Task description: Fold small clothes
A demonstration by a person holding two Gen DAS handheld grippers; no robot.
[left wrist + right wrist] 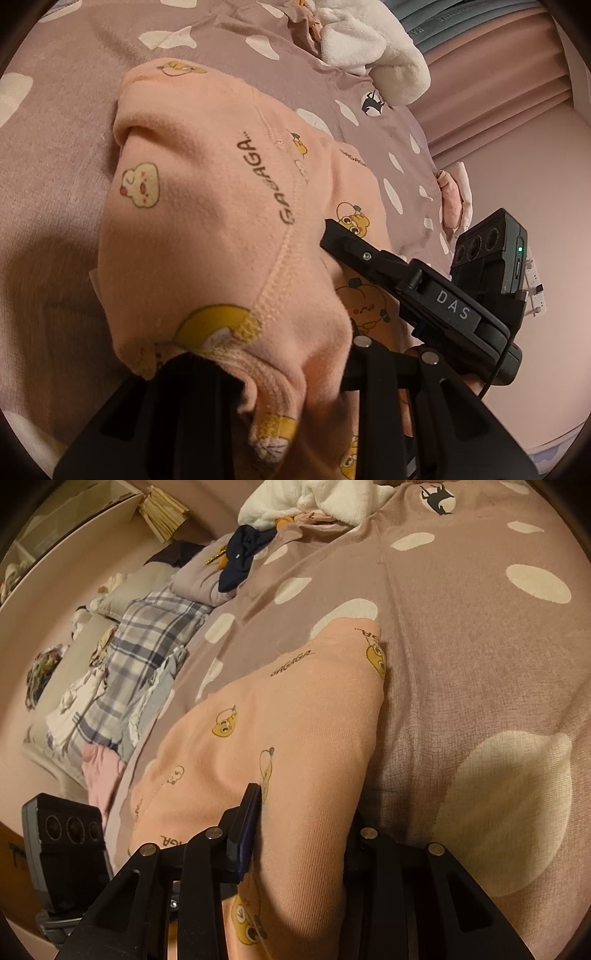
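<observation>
Open bedspread (pixel 480 635) right of the pink garment (pixel 295 720); clothes pile (pixel 147 646) crowding its left.

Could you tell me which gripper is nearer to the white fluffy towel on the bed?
Neither clearly. Both the left gripper and the right gripper are shut on the pink garment, and the white fluffy towel lies far up the bedspread from both.

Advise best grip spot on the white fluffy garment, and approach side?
My pick would be the white garment's bulging lobe that hangs toward the bed edge. It stands proud of the bedspread, so jaws can close on it from the curtain side without catching the cover. The rest is bunched and partly out of view.
</observation>
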